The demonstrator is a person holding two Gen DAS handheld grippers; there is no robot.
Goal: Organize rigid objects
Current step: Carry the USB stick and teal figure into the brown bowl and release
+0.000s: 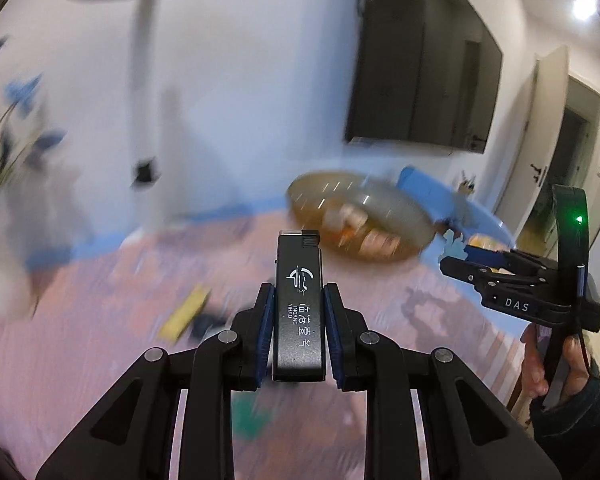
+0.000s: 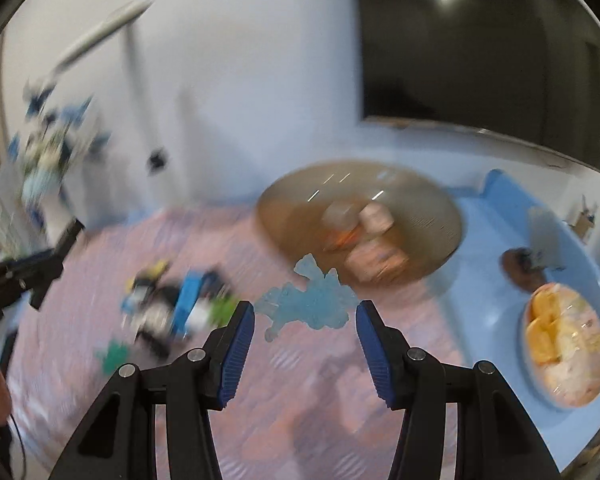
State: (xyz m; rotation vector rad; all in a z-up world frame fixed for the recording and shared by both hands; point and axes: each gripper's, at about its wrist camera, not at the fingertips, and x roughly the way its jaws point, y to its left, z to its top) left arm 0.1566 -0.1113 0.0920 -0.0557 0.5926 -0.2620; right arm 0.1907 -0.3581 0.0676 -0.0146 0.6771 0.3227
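Left wrist view: the left hand-held gripper (image 1: 298,320) pinches a black lighter (image 1: 299,304) upright between its blue pads (image 1: 265,320), above the pink-covered desk (image 1: 100,300). White markings and the letters "INGANG YIHAO" show on the lighter's face. Only this view shows the lighter. At the right edge, the right hand-held gripper (image 1: 450,266) appears side-on, held by a hand (image 1: 556,360), with a green light on its body.

Right wrist view: the right hand-held gripper (image 2: 305,312) has its jaws spread wide with nothing between them. Ahead of it lies a pale blue splash-shaped piece (image 2: 308,304) on the desk. To the left, a blurred cluster of small objects (image 2: 172,304) lies on the pink cover, unclear in detail. A brown round tray (image 2: 432,216) holding packets (image 2: 374,240) stands farther back, seen in both views. Only this view shows the bowl of orange slices (image 2: 564,344) at the right, on the blue surface (image 2: 488,280).
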